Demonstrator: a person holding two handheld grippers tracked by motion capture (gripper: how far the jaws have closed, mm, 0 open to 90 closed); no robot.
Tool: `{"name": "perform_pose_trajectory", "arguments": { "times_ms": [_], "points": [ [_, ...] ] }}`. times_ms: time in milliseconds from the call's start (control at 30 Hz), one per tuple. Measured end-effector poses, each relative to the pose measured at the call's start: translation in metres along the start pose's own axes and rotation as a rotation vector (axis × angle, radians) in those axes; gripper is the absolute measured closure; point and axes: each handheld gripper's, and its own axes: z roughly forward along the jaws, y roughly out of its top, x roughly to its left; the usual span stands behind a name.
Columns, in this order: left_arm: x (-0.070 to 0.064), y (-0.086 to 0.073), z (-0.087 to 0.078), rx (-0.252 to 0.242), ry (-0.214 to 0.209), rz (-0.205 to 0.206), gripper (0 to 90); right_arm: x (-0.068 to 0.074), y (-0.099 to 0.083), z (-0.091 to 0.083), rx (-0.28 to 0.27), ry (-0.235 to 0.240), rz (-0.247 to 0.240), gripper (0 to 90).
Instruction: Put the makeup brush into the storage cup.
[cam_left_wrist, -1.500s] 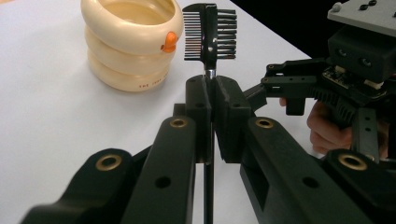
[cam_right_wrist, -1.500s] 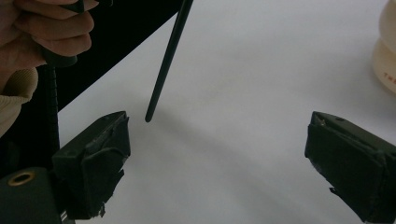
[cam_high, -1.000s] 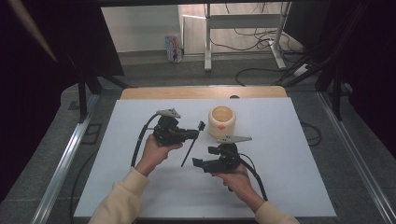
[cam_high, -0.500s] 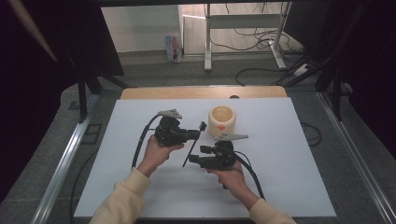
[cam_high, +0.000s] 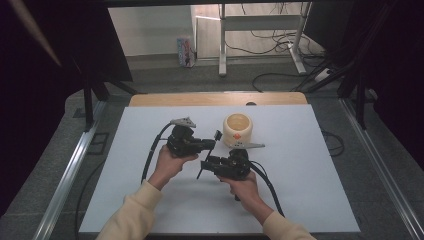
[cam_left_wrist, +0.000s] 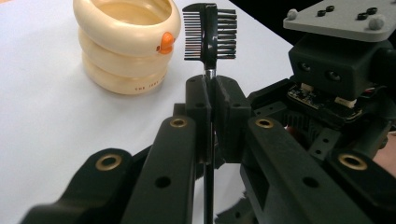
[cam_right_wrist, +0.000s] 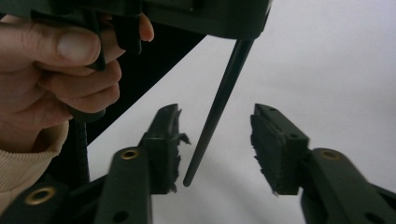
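A small black comb-and-brush tool with a thin handle stands upright in my left gripper, which is shut on the handle. In the high view the left gripper is left of centre, and the tool slants down from it towards the right gripper. The right gripper is open, and the lower end of the handle hangs between its jaws without touching either.
A cream ringed pot with an orange spot stands just behind the grippers, close to the comb head; the left gripper view shows this pot too. The white table cover runs to a wooden strip at the back.
My right gripper has moved left and slightly forward, bringing its open jaws around the handle's lower end. The left gripper has barely moved.
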Motion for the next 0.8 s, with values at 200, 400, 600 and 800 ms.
{"name": "perform_pose_trajectory", "arguments": {
  "times_ms": [200, 400, 600, 800],
  "points": [
    [-0.0013, -0.0002, 0.0013, -0.002, -0.003, -0.004, 85.2, -0.0025, 0.0009, 0.0012, -0.008, 0.045, 0.012, 68.1],
    [-0.0022, -0.0013, 0.0038, 0.002, -0.010, -0.003, 85.0, -0.0035, 0.0002, 0.0020, -0.003, 0.048, 0.006, 79.9],
    [-0.0024, -0.0015, 0.0020, -0.017, -0.017, -0.007, 84.9, -0.0072, 0.0010, -0.0005, -0.012, 0.057, 0.037, 82.8],
    [-0.0032, -0.0018, 0.0025, -0.024, -0.013, -0.001, 82.6, -0.0089, 0.0000, -0.0010, -0.013, 0.044, 0.049, 84.1]
  ]
}}
